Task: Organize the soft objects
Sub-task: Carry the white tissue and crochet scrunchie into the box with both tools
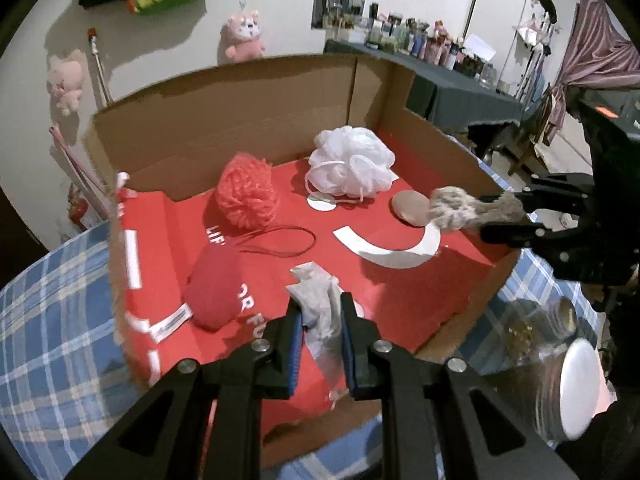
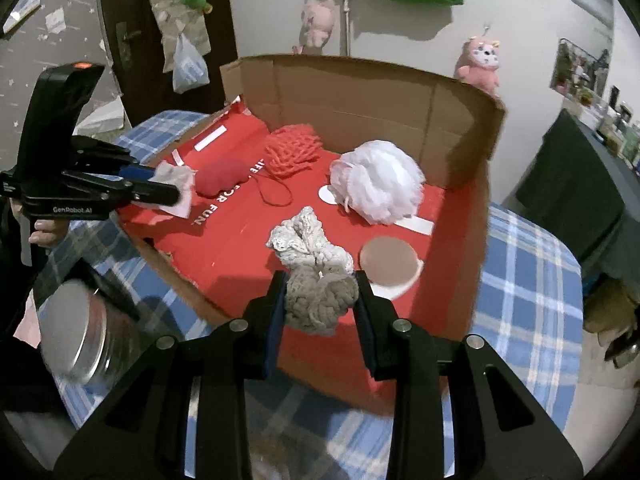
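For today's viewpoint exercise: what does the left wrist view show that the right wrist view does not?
Only the left wrist view: a cluttered dark table by the far wall and a pink curtain.
Only the right wrist view: a dark door with a hanging plastic bag.
Both: the cardboard box, white bath pouf, red pouf and each gripper shut on a soft item.

Cardboard box [image 1: 256,120] matt brown, red printed inner face. White mesh pouf [image 1: 352,164] netted plastic; red pouf [image 1: 246,194] netted too. Knitted rope bundle [image 2: 320,296] coarse, fuzzy. Thin crumpled cloth [image 1: 320,308] pale, matt. Checked tablecloth [image 2: 524,280] woven. Jar lid [image 2: 70,328] shiny metal.
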